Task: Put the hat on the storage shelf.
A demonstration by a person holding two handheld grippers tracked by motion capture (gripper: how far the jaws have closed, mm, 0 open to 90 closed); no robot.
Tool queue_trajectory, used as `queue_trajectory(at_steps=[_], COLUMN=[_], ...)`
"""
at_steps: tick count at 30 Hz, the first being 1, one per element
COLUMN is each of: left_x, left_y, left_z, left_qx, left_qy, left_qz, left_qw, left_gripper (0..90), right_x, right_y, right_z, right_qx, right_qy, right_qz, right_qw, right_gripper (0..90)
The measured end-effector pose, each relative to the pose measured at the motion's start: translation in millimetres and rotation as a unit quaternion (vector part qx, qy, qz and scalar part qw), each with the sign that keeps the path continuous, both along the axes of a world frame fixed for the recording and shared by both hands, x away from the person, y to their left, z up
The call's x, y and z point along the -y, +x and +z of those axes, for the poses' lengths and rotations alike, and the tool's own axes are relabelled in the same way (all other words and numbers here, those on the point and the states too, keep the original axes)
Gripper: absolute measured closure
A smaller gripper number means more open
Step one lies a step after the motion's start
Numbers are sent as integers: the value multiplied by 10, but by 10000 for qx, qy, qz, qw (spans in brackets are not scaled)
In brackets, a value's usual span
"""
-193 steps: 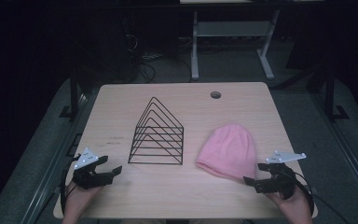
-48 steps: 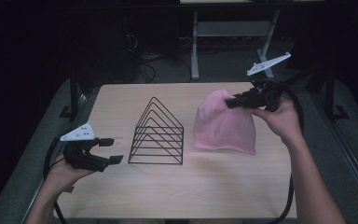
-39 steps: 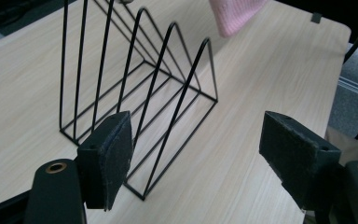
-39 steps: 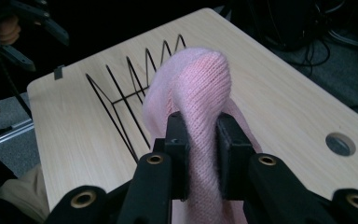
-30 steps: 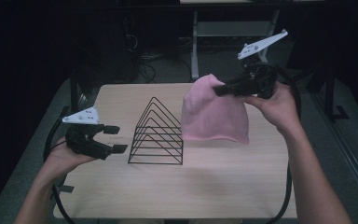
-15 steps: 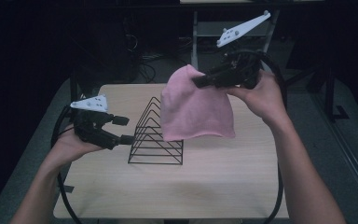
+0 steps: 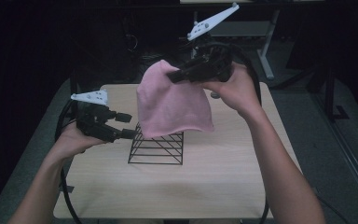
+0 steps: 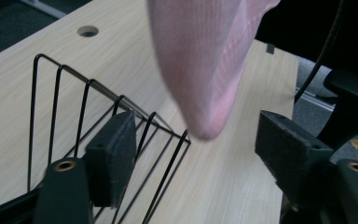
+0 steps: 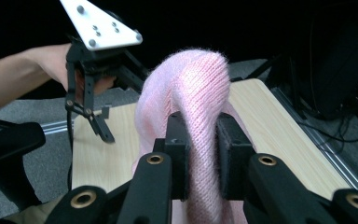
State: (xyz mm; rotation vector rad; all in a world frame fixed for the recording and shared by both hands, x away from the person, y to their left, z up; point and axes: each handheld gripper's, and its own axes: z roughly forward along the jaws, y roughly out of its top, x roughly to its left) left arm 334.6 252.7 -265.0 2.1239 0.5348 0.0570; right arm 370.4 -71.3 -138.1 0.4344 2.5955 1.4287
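Hat point(image 7: 172, 105), pinched at its crown by the right tool point(image 7: 175, 77), had risen from the bench point(image 7: 214, 177) to hang over the wire rack point(image 7: 156, 147), probably for draping; left tool point(image 7: 127, 125) gaped empty alongside.

Pale pink ribbed knit beanie point(image 7: 173, 100) — black wire rack point(image 7: 157, 148), light wood-grain table point(image 7: 214, 177), black grippers' plates point(image 9: 100, 25) white with grey screws.
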Motion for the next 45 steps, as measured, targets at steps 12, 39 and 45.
queue_trajectory(at_steps=[12,39,45], left_x=[-99,-145,-82], left_y=[144,273,336], left_z=[-68,-166,-210], left_qx=[-359,-89,-112], left_qy=[-247,311,402], left_qz=[36,457,444], left_qw=[9990,9984,9981], left_gripper=[564,836,834], right_x=[-264,-250,-162], right_y=[77,316,311], right_z=[1,-347,-411], right_qx=[105,-137,-123], right_qy=[81,211,199], right_qz=[275,16,-43], right_qw=[9995,9997,9997], right_gripper=[769,771,770])
